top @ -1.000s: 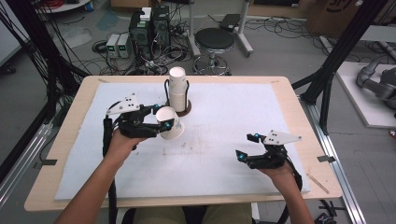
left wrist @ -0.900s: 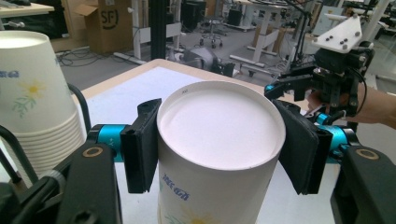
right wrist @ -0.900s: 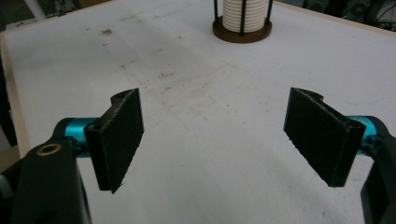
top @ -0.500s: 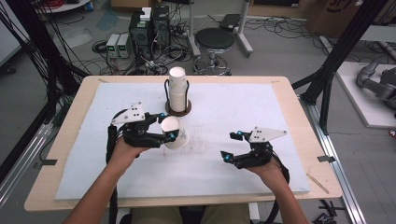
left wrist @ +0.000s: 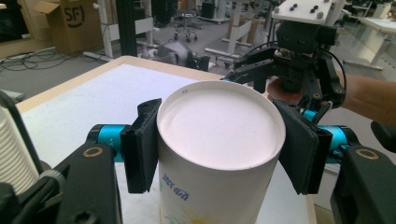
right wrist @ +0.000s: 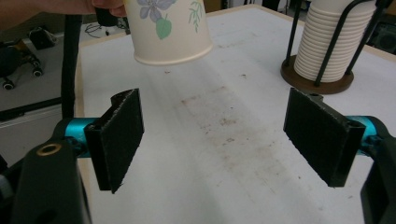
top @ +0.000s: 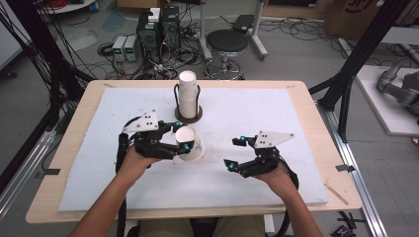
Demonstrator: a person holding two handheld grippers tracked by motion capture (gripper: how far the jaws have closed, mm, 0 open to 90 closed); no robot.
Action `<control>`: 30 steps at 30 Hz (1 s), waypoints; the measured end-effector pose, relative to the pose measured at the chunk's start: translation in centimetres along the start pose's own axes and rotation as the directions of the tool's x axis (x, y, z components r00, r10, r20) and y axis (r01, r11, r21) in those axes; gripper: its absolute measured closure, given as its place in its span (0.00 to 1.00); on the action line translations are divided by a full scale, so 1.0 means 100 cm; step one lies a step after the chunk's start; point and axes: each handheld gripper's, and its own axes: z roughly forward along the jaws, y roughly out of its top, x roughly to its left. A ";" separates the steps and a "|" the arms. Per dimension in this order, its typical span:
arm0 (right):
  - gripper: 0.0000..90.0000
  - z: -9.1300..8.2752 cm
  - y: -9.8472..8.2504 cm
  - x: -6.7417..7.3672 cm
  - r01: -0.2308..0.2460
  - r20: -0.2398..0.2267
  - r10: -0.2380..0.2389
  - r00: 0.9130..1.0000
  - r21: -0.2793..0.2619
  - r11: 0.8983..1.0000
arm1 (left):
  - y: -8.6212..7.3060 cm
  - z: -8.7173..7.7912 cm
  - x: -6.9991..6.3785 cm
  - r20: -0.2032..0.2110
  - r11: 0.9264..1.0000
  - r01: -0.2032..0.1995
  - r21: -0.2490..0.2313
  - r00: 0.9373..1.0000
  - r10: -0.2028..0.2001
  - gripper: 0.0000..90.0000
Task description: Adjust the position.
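Note:
A paper cup [top: 193, 148] with a flower print hangs tilted above the white mat, its closed base [left wrist: 219, 126] turned up. My left gripper [top: 182, 137] is shut on it, one black pad [left wrist: 142, 144] on each side of its wall. In the right gripper view the same cup [right wrist: 168, 28] shows at the top with its rolled rim pointing down. My right gripper [top: 233, 153] stands open a short way right of the cup, low over the mat, with nothing between its pads [right wrist: 119, 140]. Behind them, a stack of white cups [top: 188, 96] sits in a wire holder on a round brown base.
The white mat [top: 257, 113] covers most of the wooden table [top: 316, 113] and has faint brown stains [right wrist: 224, 126] near its middle. The cup holder [right wrist: 317, 79] stands at the back centre. Beyond the table are a stool [top: 226, 42], cables and dark frame posts.
My left gripper has carried the cup nearer and to the right, away from the holder. My right gripper has moved left toward the middle of the mat and still stands open.

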 end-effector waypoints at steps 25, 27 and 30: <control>0.23 0.037 0.021 0.013 0.056 -0.161 -0.054 0.985 0.007 0.998 | 0.002 0.021 -0.014 0.124 0.999 -0.024 0.025 0.992 0.020 0.41; 0.23 0.039 0.021 0.013 0.044 -0.177 -0.044 0.983 0.000 0.999 | 0.002 0.023 -0.015 0.134 0.999 -0.024 0.023 0.991 0.021 0.41; 0.23 0.042 0.021 0.013 0.039 -0.193 -0.039 0.980 -0.004 0.999 | 0.002 0.024 -0.016 0.151 1.000 -0.023 0.015 0.988 0.020 0.41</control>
